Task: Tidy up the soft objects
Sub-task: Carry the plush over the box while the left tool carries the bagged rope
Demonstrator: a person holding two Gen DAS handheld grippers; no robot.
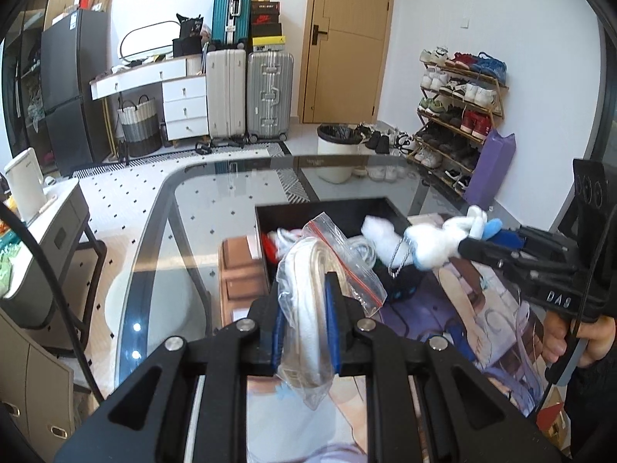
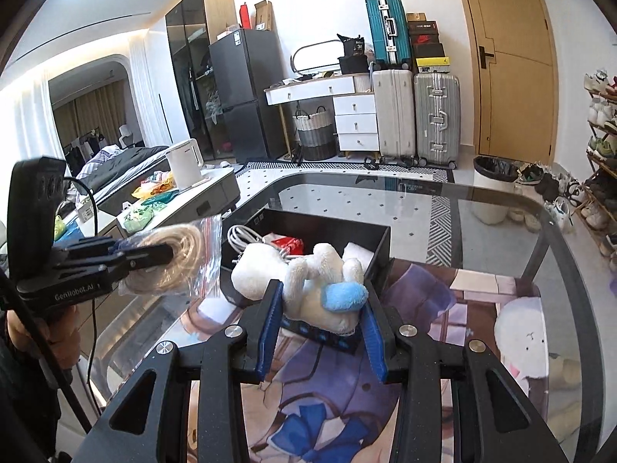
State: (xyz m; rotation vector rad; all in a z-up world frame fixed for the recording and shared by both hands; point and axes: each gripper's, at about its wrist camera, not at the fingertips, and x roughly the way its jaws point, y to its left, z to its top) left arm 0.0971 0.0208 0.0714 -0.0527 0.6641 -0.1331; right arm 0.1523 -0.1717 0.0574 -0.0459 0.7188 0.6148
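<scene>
Box [image 2: 380,245] first, black and open-topped, sitting on the glass table [image 1: 216,208]; I'll place everything from it. My left gripper [image 1: 304,320] is clenched on a clear zip bag [image 1: 327,270] with a coil of pale cord inside, held up just short of the box's near wall, the bag's red-striped seal leaning over the box. My right gripper [image 2: 322,332] is clamped around a white plush toy [image 2: 308,289] with a blue tip, lifted just above the box's near corner; a small metal chain [image 1: 399,260] dangles from it. Inside the box I see a white cable [image 2: 246,237], something red [image 2: 289,245] and white cloth [image 2: 356,252], though I can't quite tell what the red piece is. Under the box's near edge lies a printed mat [image 2: 316,416].
</scene>
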